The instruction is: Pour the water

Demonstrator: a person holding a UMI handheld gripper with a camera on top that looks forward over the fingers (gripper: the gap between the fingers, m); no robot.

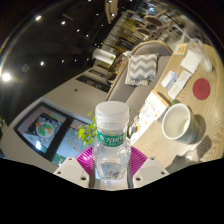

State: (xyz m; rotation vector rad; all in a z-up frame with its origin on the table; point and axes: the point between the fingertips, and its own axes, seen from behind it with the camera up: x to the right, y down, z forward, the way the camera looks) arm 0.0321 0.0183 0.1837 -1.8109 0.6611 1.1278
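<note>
A: The tongs (111, 158) — what are their 2 fingers at?

B: They pinch a clear plastic water bottle (112, 140), 1 magenta pad (87, 157) pressed at each side of it.

A: So the bottle sits right between the fingers?

B: Yes, upright relative to them, cap end pointing away, held above the tabletop (150, 100).

A: Any writing on it?

B: A green and white label wraps its middle; the print is too small to read.

A: How does it look?

B: Transparent, ribbed near the fingers, white cap on. Beyond it, toward the table's near edge, stands a pale mug (177, 122), with a red coaster (203, 88) further along.
</note>
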